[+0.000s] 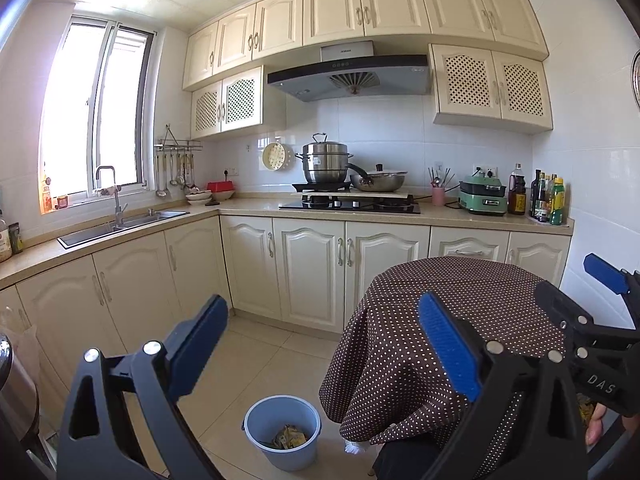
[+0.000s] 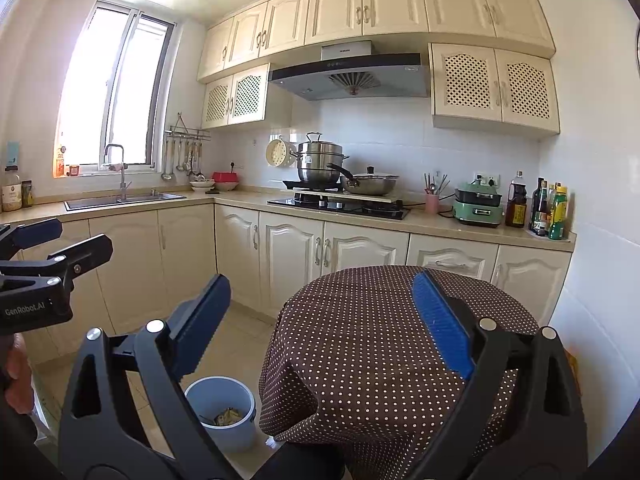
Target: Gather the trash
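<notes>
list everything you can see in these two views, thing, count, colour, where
bucket: one, pale blue, on the floor left of the table, yellowish wrappers inside
table: one, round, under a brown white-dotted cloth, front right
sink: one, steel, left counter under the window
hob: one, black, back counter
steamer pot: one, steel, on the hob
wok: one, steel, lidded, right of the pot
range hood: one, dark grey, above the hob
green cooker: one, right counter
bottles: several, dark and green, far right corner
left gripper: one, black with blue pads, jaws wide apart, empty
right gripper: one, same colours, jaws wide apart, empty
</notes>
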`<state>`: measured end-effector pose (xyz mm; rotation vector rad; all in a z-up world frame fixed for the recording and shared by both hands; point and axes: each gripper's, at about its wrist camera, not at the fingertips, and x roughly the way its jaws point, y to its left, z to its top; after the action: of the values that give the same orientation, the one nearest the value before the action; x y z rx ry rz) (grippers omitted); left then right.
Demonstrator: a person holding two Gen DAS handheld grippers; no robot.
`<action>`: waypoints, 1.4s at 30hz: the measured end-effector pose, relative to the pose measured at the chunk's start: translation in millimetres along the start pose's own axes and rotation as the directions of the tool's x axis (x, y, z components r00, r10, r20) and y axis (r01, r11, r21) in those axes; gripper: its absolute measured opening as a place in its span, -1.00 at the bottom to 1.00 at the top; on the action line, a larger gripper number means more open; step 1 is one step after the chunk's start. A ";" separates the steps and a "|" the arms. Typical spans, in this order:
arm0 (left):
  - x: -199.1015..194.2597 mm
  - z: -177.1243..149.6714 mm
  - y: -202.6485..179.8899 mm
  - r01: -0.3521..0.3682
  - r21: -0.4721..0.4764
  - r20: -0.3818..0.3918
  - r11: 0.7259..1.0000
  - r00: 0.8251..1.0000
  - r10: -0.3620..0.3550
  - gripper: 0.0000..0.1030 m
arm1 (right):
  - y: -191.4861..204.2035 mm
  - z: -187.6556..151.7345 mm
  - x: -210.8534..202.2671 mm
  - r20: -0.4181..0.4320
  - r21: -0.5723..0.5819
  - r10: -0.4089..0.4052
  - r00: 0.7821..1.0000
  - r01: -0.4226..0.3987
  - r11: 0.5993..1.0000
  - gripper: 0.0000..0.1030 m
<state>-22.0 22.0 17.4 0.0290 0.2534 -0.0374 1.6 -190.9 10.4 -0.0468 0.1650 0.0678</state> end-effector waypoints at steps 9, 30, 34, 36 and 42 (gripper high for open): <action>1.0 0.5 0.2 0.002 0.001 -0.002 1.000 1.000 -0.002 0.84 | -1.4 0.7 0.3 -0.001 -0.002 0.001 1.000 -0.001 1.000 0.77; 1.7 -0.2 1.9 0.007 0.001 -0.007 1.000 1.000 -0.007 0.84 | -8.2 1.1 1.6 -0.006 -0.002 0.005 1.000 -0.005 1.000 0.78; 1.8 0.1 1.9 0.008 0.001 -0.008 1.000 1.000 -0.008 0.84 | -8.4 1.3 1.5 -0.005 -0.002 0.005 1.000 -0.005 1.000 0.78; 1.7 -0.3 1.8 0.008 0.002 -0.008 1.000 1.000 -0.008 0.84 | -8.5 1.2 1.7 -0.007 -0.003 0.005 1.000 -0.005 1.000 0.78; 1.5 -1.4 1.9 0.007 0.003 -0.009 1.000 1.000 -0.007 0.84 | -9.5 -0.1 2.4 -0.009 -0.003 0.006 1.000 -0.006 1.000 0.78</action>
<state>-20.8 23.9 15.7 0.0317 0.2626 -0.0448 4.6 -200.2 10.3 -0.0501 0.1739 0.0739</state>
